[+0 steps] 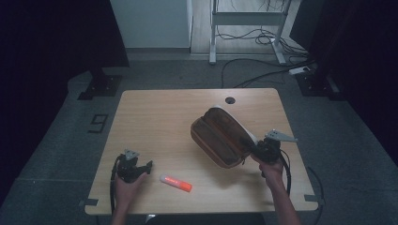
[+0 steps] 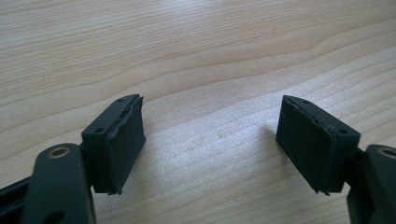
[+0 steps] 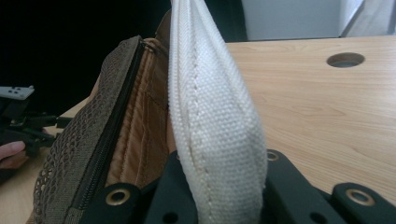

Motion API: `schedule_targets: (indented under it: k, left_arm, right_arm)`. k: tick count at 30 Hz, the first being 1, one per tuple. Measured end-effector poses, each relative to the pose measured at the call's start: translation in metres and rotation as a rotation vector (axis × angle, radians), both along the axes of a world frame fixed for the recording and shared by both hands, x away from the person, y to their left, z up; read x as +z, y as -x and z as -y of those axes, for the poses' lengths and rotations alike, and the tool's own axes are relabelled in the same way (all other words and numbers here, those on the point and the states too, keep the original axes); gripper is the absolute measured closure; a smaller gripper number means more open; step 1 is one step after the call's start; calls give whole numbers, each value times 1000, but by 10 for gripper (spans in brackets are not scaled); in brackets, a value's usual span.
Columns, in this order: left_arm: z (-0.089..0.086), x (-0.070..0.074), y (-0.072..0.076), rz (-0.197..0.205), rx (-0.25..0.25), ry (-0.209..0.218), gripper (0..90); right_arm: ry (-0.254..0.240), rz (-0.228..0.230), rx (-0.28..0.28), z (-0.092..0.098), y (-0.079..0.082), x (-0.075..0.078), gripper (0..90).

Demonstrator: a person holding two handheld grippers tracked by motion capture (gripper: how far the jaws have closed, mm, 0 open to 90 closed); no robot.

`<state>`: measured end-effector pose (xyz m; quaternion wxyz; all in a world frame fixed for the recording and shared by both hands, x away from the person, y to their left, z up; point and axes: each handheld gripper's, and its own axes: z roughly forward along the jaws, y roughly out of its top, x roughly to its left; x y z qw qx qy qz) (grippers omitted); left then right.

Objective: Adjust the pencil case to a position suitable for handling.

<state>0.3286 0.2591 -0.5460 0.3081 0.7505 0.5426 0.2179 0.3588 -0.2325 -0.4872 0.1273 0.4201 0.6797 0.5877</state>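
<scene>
While it lies opened on the right half of the table, the pouch is the thing in hand, and the lines below run outward from it.

Pouch: a brown fabric zip pouch (image 1: 220, 137) with a cream canvas flap (image 3: 212, 130); oval in outline, unzipped and spread, its tan lining (image 3: 142, 135) and brown mesh side (image 3: 70, 158) showing beside a dark zipper.
Pouch place: right of the table's middle, its near end toward the person's right hand.
Right gripper: the right gripper (image 1: 263, 150) has its black jaws pinched tight on the cream flap's coarse woven edge, which rises upright between them in the right gripper view.
Left gripper: the left gripper (image 1: 136, 168) rests low over bare wood at the near left, well apart from the pouch; its jaws stand wide with nothing between them, and the flat dark pads (image 2: 123, 140) look rough and worn at the edges.
Marker: an orange and white tube-shaped pen (image 1: 176, 183) lies flat near the front edge, between the two hands.
Table: a pale wood-grain tabletop (image 1: 159, 117) with a round cable hole (image 1: 230, 100) at its far edge, just beyond the pouch.
In the way: nothing lies between the left gripper and the pen.
</scene>
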Motion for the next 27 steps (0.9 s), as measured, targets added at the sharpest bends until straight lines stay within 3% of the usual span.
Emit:
schedule_targets:
  k: [13, 22, 27]
  left_arm:
    - [0, 0, 1, -1, -2, 0, 234]
    - [0, 0, 1, -1, -1, 0, 234]
    - [0, 0, 1, -1, -1, 0, 234]
  right_arm:
    - [69, 42, 72, -19, 4, 1, 832]
    - [83, 40, 116, -25, 3, -1, 831]
    - [95, 16, 133, -28, -3, -8, 830]
